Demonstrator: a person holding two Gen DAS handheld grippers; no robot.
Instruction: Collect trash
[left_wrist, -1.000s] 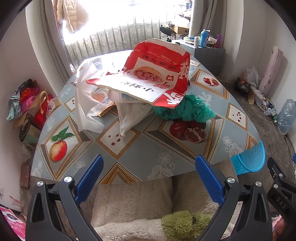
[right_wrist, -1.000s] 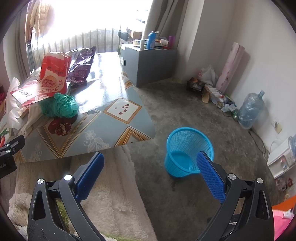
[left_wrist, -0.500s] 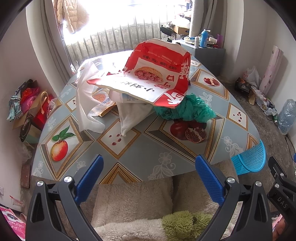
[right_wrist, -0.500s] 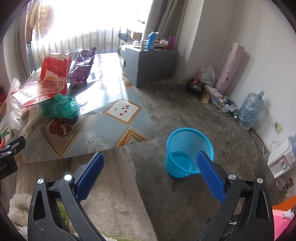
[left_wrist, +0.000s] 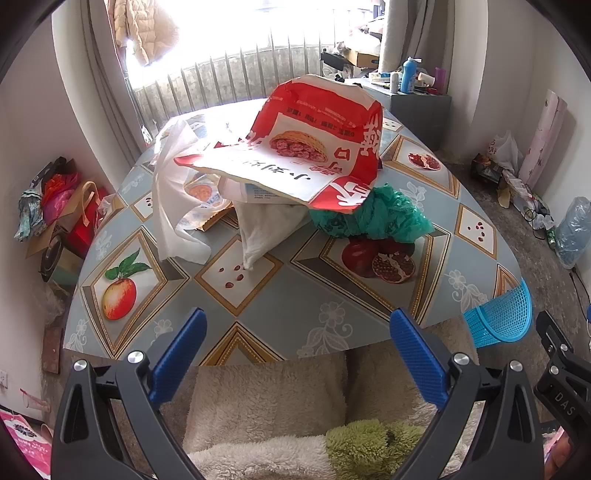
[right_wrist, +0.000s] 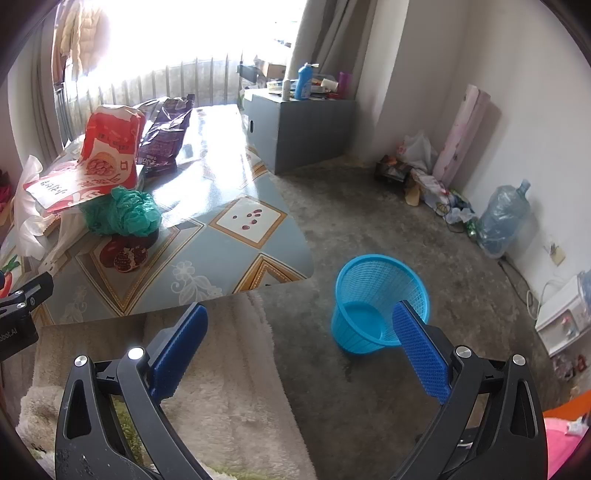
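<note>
Right wrist view shows your blue basket empty on the floor; nothing is collected yet. The red paper bag, green bag and white bags sit on the tabletop. Both grippers have jaws spread, empty.

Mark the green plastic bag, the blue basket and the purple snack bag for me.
green plastic bag (left_wrist: 373, 218), left wrist view, on its crumpled middle.
blue basket (right_wrist: 373, 273), right wrist view, on the mesh inner wall.
purple snack bag (right_wrist: 166, 136), right wrist view, on its front face.
</note>
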